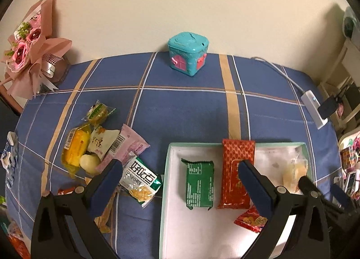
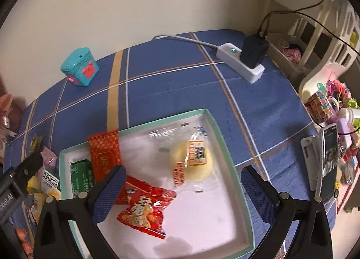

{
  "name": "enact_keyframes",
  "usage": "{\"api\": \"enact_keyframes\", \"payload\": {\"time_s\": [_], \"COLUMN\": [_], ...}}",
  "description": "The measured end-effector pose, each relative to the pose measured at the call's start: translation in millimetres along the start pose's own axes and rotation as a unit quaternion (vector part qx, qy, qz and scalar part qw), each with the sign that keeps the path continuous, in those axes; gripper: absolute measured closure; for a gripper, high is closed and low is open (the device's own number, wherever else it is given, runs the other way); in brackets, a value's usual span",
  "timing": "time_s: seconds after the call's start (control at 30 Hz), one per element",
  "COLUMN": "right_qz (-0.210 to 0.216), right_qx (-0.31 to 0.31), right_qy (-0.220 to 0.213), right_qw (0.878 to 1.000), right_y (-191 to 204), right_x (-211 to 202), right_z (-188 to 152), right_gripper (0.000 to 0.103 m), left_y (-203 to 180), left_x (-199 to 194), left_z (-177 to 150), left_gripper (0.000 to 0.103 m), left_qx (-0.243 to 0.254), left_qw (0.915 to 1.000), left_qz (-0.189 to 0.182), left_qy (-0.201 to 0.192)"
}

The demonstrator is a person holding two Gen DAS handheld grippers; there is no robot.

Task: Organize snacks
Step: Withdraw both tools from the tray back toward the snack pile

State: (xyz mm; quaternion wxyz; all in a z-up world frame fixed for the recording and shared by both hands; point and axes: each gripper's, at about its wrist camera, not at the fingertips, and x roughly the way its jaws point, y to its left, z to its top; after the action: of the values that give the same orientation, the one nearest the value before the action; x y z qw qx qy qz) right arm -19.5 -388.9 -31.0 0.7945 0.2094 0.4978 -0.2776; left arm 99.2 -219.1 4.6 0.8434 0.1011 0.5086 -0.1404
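Note:
A white tray with a mint rim (image 1: 167,169) (image 2: 211,115) lies on the blue checked cloth. In it are a green packet (image 1: 200,184) (image 2: 81,175), a long red packet (image 1: 236,169) (image 2: 104,153), a small red packet (image 1: 249,220) (image 2: 144,211) and a clear-wrapped yellow bun (image 1: 294,173) (image 2: 191,164). Loose snacks lie left of the tray: a yellow packet (image 1: 75,148), a pink packet (image 1: 130,144), a white-green packet (image 1: 140,180) and others. My left gripper (image 1: 180,163) hangs open over the tray's left edge, holding nothing. My right gripper (image 2: 182,170) hovers open over the tray's contents, also empty.
A teal toy box (image 1: 187,53) (image 2: 79,66) stands at the back by the wall. A pink bouquet (image 1: 31,50) sits at the far left. A white power strip with a black charger (image 2: 243,61) (image 1: 313,108) lies at the right, near a phone (image 2: 329,155) and toy clutter.

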Motion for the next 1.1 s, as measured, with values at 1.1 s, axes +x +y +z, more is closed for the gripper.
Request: {"api": "enact_keyframes", "payload": {"time_s": [1.1], "right_qz": [-0.030], "right_qx": [0.004], "right_qy": [-0.012], "right_qw": [0.999], "right_y": [12], "right_x": [-53], "right_z": [-35], "right_gripper": [0.000], "left_y": [55], "left_x": [-33], "left_z": [-46], "left_gripper": [0.001], "left_qx": [-0.004], "left_qw": [0.9995], "left_qz": [0.032], "left_qy": [0.006]}}
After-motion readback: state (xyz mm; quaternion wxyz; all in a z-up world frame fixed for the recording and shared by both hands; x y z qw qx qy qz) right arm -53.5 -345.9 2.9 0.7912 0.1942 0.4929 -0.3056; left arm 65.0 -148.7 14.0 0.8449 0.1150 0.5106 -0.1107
